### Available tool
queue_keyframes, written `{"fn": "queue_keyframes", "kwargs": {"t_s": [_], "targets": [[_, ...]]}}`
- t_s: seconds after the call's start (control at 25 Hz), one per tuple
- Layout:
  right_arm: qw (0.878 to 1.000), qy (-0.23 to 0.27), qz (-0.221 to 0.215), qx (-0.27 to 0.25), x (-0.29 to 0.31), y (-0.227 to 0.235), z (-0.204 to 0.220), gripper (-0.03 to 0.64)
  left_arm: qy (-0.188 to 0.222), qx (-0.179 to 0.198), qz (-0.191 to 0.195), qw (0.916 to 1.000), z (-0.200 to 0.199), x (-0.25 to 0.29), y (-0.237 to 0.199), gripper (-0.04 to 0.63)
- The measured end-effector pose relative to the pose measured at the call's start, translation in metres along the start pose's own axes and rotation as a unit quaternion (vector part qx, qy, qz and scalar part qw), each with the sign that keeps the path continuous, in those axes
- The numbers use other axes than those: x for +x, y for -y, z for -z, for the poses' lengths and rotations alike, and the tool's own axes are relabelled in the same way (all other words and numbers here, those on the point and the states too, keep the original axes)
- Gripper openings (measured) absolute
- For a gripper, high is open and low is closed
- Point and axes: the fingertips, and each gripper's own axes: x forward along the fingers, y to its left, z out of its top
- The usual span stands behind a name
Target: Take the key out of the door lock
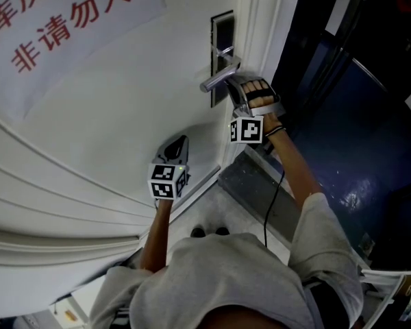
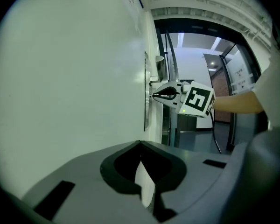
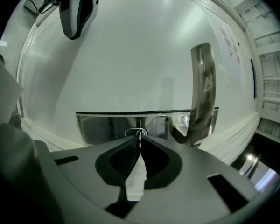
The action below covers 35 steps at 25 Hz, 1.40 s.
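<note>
A silver lock plate (image 3: 107,125) sits on the white door (image 1: 109,115), with a lever handle (image 3: 201,92) to its right. The thin metal key (image 3: 140,133) sticks out of the keyhole in the plate. My right gripper (image 3: 140,141) is shut on the key, its tips meeting at the plate. In the head view this gripper (image 1: 227,96) is just under the handle (image 1: 219,79). My left gripper (image 1: 180,141) hangs lower and to the left, close to the door and away from the lock. Its jaws (image 2: 141,146) are shut with nothing between them.
A paper sign with red characters (image 1: 55,19) hangs on the door at upper left. Right of the door edge is a dark corridor with a shiny floor (image 1: 356,115). A black cable (image 1: 274,197) runs down from the right gripper past the threshold (image 1: 250,184).
</note>
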Motion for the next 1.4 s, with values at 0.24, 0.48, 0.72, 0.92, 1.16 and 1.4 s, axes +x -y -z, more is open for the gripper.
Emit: {"fn": "queue_keyframes", "kwargs": {"t_s": [0.24,0.48,0.72,0.92,1.16,1.4], "targets": [[1.000,0.002,0.000,0.001,-0.001,-0.001,0.000,0.031,0.003,0.000,0.001,1.0000,-0.002,0.002,0.004,0.018],[1.000,0.007,0.000,0.003,-0.002,0.000,0.001,0.031,0.002,0.000,0.001,1.0000,-0.001,0.002,0.004,0.018],[1.000,0.009,-0.002,0.009,-0.006,-0.001,0.003,0.031,0.006,-0.002,-0.002,1.0000,-0.002,-0.001,-0.001,0.018],[1.000,0.008,0.002,0.011,-0.011,0.000,0.005,0.031,0.010,0.001,0.003,0.9999,-0.006,0.002,0.001,0.018],[1.000,0.004,0.002,0.017,-0.028,-0.001,0.014,0.030,0.009,0.000,0.007,0.9999,-0.007,0.005,0.006,0.018],[0.998,-0.003,-0.014,0.056,-0.042,-0.008,0.021,0.031,0.010,0.000,0.014,0.9999,-0.006,0.008,0.015,0.018]]}}
